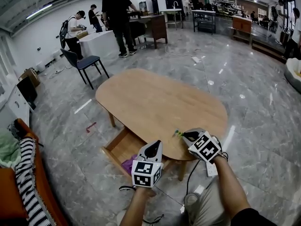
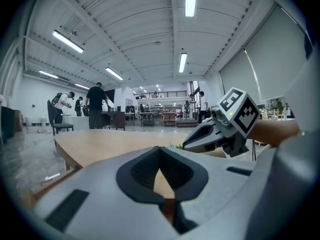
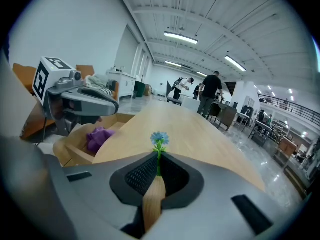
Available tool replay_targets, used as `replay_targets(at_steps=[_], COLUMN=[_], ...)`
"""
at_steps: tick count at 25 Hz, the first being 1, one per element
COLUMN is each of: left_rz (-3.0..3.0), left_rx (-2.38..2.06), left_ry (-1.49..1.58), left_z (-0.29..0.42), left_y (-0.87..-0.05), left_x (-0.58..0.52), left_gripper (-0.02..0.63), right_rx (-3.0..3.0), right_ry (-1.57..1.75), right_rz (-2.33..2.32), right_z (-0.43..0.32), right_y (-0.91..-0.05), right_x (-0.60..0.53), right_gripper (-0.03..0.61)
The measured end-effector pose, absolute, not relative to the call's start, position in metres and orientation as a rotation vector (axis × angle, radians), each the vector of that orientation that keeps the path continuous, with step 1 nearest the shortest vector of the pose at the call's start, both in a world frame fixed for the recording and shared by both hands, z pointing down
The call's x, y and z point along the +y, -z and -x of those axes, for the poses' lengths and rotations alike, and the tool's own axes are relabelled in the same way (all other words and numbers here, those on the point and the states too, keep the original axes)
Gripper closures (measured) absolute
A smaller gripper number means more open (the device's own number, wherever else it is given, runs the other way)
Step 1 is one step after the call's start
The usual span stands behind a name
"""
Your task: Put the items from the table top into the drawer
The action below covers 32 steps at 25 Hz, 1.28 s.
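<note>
Under the near-left edge of the oval pale-wood worktop [image 1: 155, 102], the open wooden drawer [image 1: 117, 147] holds a soft purple item [image 1: 128, 164]. The left gripper [image 1: 153, 147] hangs over that drawer, fingers clenched w/ nothing btwn them. Just right of it, at the worktop's near edge, the small blue flower w/ thin green stem [image 3: 159, 140] stands upright, its stem grasped by the right gripper's [image 1: 185, 134] fingers.

Risk, as I judge it: the stem is thin and held low, so a quick swing toward the drawer could let it slip out. The 2 grippers are also close & could knock.

Left gripper points nearly level. Right forearm reaches in from lower right, gripper tilted down.
</note>
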State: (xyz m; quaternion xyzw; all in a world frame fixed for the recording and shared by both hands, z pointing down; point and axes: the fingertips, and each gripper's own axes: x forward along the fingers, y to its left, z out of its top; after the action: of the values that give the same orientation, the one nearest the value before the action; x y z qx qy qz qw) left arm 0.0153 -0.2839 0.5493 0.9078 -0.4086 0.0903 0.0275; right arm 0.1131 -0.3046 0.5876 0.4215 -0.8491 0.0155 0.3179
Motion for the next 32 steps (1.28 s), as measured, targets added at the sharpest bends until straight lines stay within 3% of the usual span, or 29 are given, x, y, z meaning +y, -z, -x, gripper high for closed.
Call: replay_targets(at_steps=[32], left_rz=[-2.626], left_rx=[-1.541], left_ry=[-0.188], left_z=[0.1], left_y=[-0.549], left_x=[-0.245], left_gripper=[0.609], right_rx=[-2.362], right_ry=[0.131], right_rz=[-1.033], right_z=[0.019], right_y=[-0.573], right_x=[-0.28], right_gripper=[0.546])
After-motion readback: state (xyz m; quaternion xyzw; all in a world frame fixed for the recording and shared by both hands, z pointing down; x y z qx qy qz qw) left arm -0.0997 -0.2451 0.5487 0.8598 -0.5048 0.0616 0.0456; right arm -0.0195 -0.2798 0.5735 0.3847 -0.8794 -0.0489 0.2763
